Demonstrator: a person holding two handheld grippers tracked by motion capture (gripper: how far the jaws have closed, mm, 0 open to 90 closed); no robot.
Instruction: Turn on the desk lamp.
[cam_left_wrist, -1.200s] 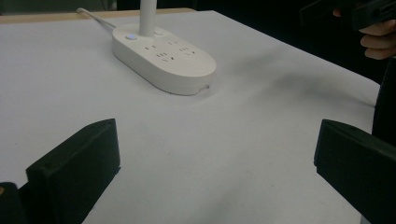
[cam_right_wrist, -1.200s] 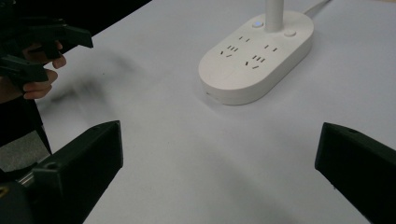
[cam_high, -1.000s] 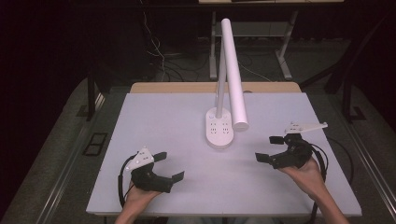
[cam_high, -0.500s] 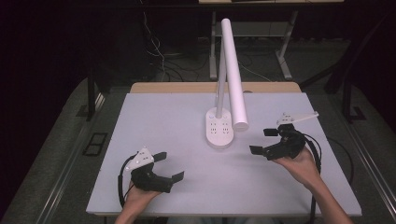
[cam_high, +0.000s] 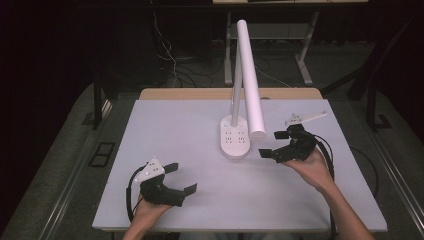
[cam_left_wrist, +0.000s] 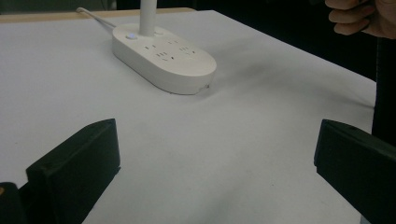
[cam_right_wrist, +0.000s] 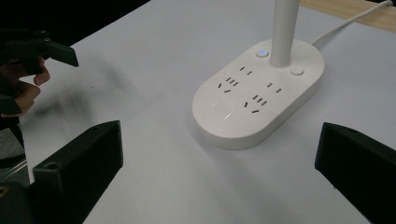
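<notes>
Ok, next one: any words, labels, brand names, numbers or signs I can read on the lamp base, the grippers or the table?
None can be read.
Lamp base: socket slots, a lit blue button and a plain round button, no lettering that can be made out.
Left gripper and right gripper: black jaws and grey plates, no markings to be made out.
Table: plain white top, no print.

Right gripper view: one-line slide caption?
Right gripper, jaws open, faces the white lamp base with its sockets on the white table.
</notes>
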